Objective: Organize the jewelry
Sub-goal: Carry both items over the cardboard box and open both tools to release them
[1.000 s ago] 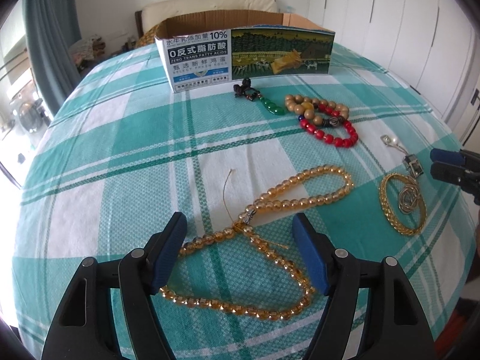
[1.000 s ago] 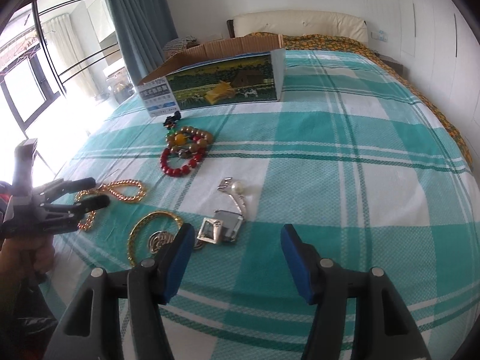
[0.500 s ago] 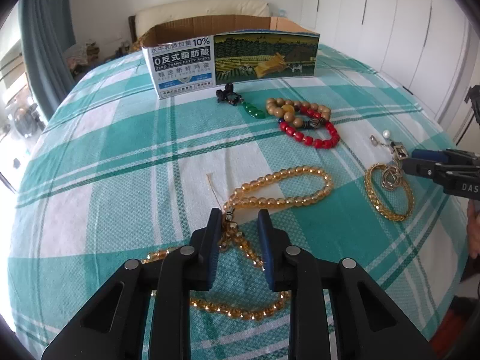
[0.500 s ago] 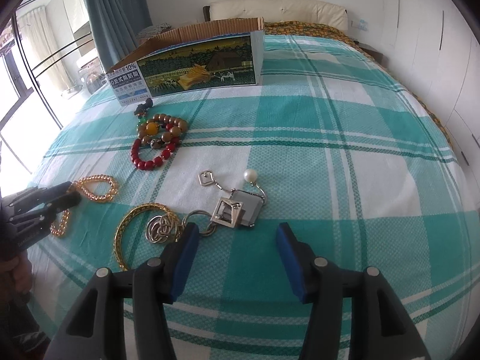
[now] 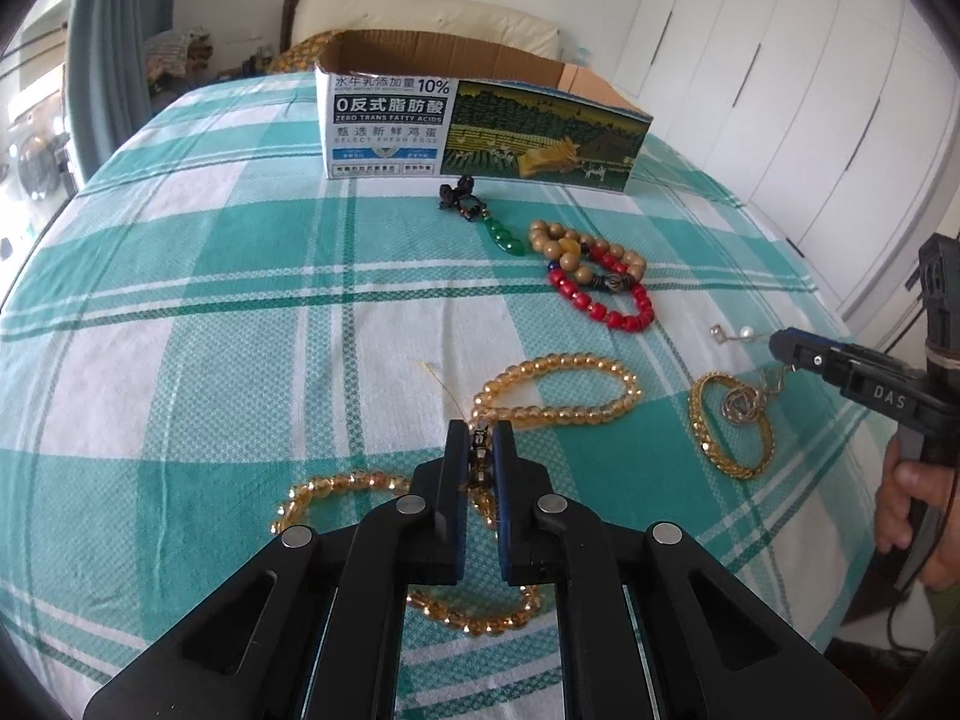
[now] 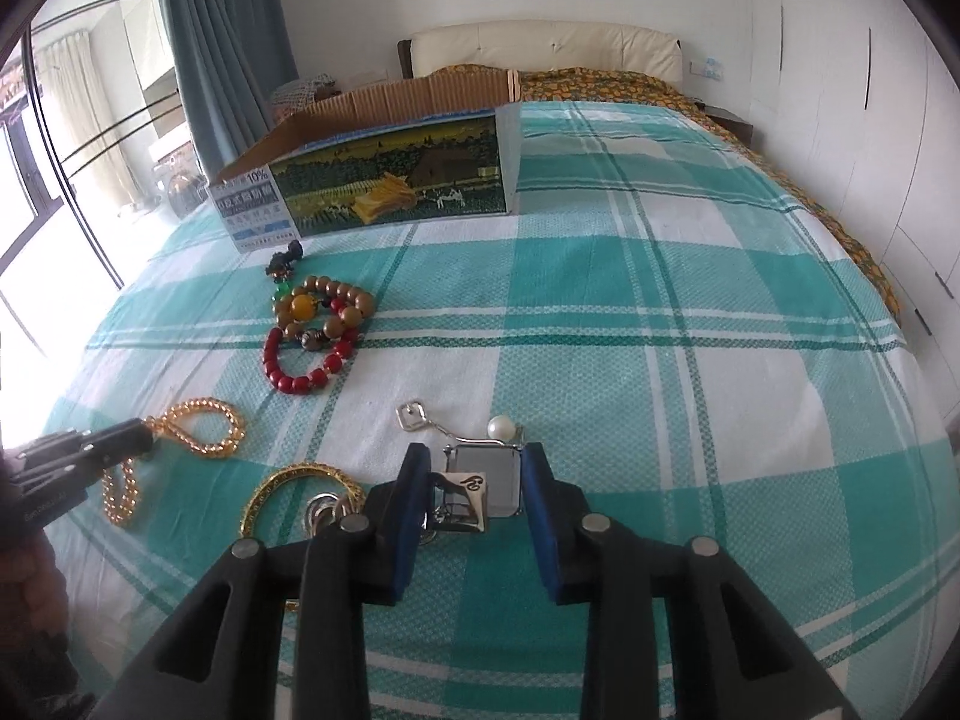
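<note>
A long amber bead necklace (image 5: pixel 558 390) lies looped on the checked bedspread. My left gripper (image 5: pixel 480 441) is shut on it at its knot; it also shows in the right wrist view (image 6: pixel 129 450). My right gripper (image 6: pixel 477 474) has its jaws around a silver square pendant piece (image 6: pixel 486 480), touching or nearly touching both sides; it also shows in the left wrist view (image 5: pixel 780 348). A gold chain bracelet (image 5: pixel 729 429) with silver rings (image 5: pixel 741 408) lies beside it. A red bead bracelet (image 5: pixel 606 300), a wooden bead bracelet (image 5: pixel 576 246) and a green pendant (image 5: pixel 504 237) lie farther off.
An open cardboard box (image 5: pixel 480 132) stands at the far side of the bed, also in the right wrist view (image 6: pixel 384 180). White wardrobe doors (image 5: pixel 780 90) stand to the right. A curtain and window (image 6: pixel 90 120) are to the left. A headboard (image 6: pixel 540 48) is at the back.
My left gripper has closed from wide open onto the amber necklace's knot. My right gripper has moved forward and narrowed around the silver square pendant piece.
</note>
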`<state>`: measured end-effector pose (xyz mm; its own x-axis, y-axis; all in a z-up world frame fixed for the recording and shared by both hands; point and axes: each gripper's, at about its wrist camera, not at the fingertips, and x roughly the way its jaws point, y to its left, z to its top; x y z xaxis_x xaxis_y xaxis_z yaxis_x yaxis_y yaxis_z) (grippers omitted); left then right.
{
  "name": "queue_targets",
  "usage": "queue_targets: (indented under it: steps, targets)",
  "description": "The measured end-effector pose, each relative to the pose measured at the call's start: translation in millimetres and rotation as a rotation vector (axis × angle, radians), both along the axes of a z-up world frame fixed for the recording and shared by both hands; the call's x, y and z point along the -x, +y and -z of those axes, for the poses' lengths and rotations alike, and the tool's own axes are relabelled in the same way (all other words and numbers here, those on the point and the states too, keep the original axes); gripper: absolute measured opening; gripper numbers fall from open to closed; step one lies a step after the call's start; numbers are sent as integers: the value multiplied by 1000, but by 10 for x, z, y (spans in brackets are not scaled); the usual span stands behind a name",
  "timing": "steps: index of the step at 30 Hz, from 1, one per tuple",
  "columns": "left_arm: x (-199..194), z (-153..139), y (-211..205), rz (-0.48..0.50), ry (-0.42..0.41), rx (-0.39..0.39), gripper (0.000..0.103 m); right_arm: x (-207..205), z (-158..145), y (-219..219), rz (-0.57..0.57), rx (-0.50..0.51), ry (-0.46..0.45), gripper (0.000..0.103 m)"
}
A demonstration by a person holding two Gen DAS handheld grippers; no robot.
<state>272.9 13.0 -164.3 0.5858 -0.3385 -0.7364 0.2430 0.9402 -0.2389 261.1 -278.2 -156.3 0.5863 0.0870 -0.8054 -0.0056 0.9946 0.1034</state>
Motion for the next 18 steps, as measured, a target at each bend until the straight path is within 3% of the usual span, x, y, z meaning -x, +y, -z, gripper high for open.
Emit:
queue_targets:
  steps: [8, 18]
  targets:
    - [46, -558, 33, 21, -59, 114, 5, 34, -521, -48, -45, -95, -65, 31]
    - [-124, -1029, 171, 0, -78, 141, 5, -122, -937, 5, -113, -113, -106, 31]
